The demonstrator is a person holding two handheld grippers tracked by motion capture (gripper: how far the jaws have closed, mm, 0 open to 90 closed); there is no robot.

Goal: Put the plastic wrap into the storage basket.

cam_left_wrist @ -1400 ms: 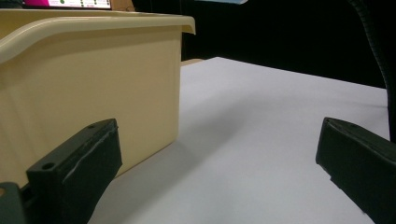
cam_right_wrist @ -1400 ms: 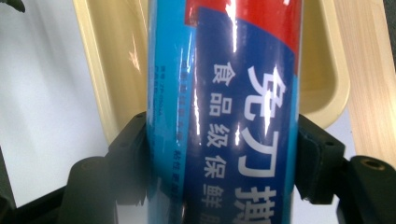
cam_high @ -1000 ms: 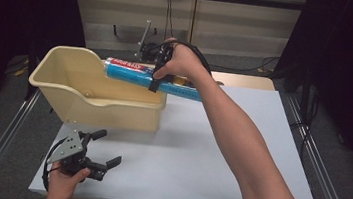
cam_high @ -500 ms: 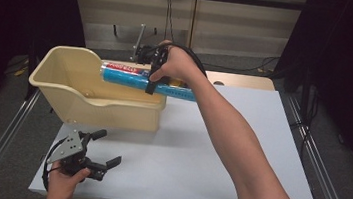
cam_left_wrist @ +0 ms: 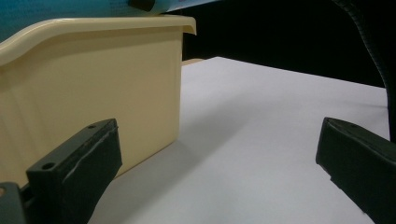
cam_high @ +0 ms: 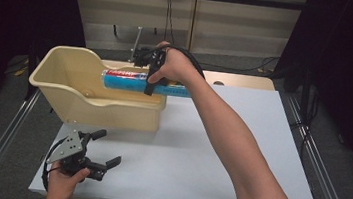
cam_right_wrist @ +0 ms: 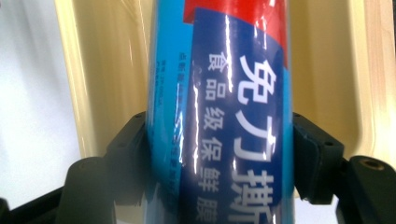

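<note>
High view: your right tongs [cam_high: 152, 79] are clamped across a long blue cylindrical roll of cling film with a red-and-white label band [cam_high: 138, 82], held level above the open top of the cream plastic tub with one lowered, scooped side [cam_high: 112, 113]. Label end of the roll sits over the tub's inside, the other end sticks out past the tub's right wall, over the white bench [cam_high: 239, 152]. I can't tell whether the roll touches the rim. Your right forearm comes in diagonally from the lower right, hand on top of the roll. The tub stands on the far left part of the bench, scooped side facing the near edge. Right gripper view: both black pads [cam_right_wrist: 314, 154] press on the roll [cam_right_wrist: 219, 116] from either side, with glossy film wrap and white Chinese print on dark blue, and the cream tub floor [cam_right_wrist: 116, 60] behind it. Your left tongs [cam_high: 103, 151] are at the near left corner of the bench, jaws spread wide, nothing between them, well apart from the roll. Left gripper view: the two black jaws stand apart over bare bench [cam_left_wrist: 261, 140], with the tub's outer wall [cam_left_wrist: 93, 88] just ahead on the left jaw's side and a strip of the blue roll [cam_left_wrist: 56, 9] above its rim.
</note>
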